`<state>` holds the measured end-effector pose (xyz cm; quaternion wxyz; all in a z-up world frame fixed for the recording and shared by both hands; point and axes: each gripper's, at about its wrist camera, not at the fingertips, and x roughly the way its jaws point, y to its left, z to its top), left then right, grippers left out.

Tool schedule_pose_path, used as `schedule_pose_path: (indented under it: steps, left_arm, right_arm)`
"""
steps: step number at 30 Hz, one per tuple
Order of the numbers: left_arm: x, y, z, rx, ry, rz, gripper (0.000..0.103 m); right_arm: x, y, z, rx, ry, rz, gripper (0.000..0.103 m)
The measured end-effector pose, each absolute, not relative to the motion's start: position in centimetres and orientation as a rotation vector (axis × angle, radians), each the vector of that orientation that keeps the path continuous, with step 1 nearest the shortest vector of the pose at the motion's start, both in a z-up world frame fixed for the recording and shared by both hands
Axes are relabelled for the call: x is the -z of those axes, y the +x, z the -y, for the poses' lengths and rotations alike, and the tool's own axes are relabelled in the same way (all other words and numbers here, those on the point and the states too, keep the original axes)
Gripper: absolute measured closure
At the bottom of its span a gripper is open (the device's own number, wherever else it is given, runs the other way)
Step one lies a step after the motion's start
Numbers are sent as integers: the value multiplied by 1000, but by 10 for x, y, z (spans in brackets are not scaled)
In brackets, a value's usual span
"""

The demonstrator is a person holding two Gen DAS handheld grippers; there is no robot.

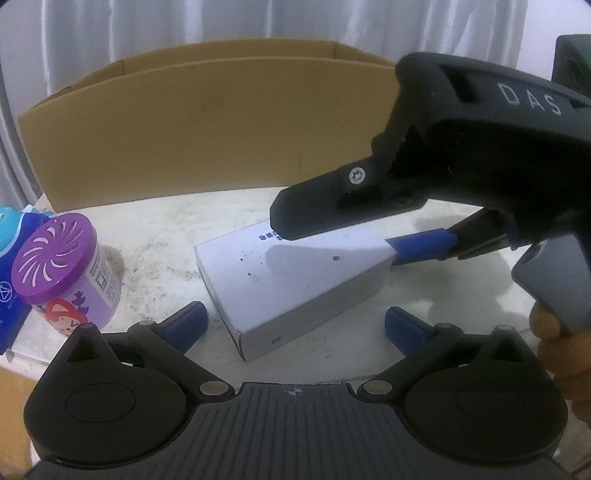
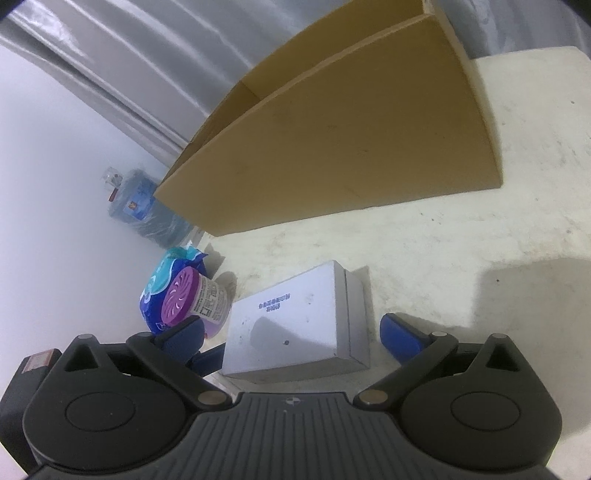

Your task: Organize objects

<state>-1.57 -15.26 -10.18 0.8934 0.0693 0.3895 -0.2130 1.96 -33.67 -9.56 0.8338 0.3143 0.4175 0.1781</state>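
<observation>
White box (image 2: 295,325), flat on bench (image 2: 480,258), dark-specked with one printed line, lies between my right claw's (image 2: 291,332) wide-open fingers, untouched.

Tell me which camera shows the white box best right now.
The right wrist view: the white box lies unobstructed between the open right gripper fingers. In the left wrist view the box is partly covered by the right gripper's body and finger.

A pale, speckled stone counter (image 2: 480,229) with dirty marks fills the foreground. Behind it hang glossy white pleated curtains (image 1: 258,22), and a plain white wall (image 2: 48,184) stands at the left, where a large clear blue water jug (image 2: 144,210) sits low.
</observation>
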Motion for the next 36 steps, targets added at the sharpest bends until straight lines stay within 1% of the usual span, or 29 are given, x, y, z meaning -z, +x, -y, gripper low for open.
schedule_pose_path:
  steps: [6, 11, 13, 16, 19, 21, 22, 23, 26, 31, 36]
  left_arm:
    - [100, -22, 153, 443, 160, -796, 3]
    - [99, -23, 153, 439, 169, -783, 10]
    - [98, -25, 153, 434, 168, -780, 16]
    - [97, -28, 150, 429, 172, -770, 23]
    - [95, -31, 148, 429, 170, -764, 32]
    - [95, -33, 147, 424, 175, -761, 34]
    - [95, -34, 147, 424, 175, -759, 35]
    - [93, -39, 148, 424, 178, -758, 35]
    - [93, -28, 148, 426, 185, -763, 40]
    - [88, -36, 150, 432, 181, -768, 42]
    - [86, -37, 152, 444, 190, -777, 40]
  right_arm:
    - [95, 21, 337, -381, 658, -889, 0]
    - [88, 21, 325, -346, 557, -902, 0]
    - [86, 19, 324, -322, 526, -884, 1]
    - [84, 17, 324, -310, 489, -867, 5]
    - [83, 16, 321, -301, 449, -862, 14]
    - [83, 16, 320, -300, 438, -863, 22]
    - [83, 16, 320, -301, 438, -864, 25]
    - [84, 16, 320, -300, 438, -865, 30]
    - [85, 16, 320, -309, 439, -869, 36]
    - [82, 13, 317, -314, 391, -869, 35]
    - [81, 10, 321, -307, 379, -863, 36]
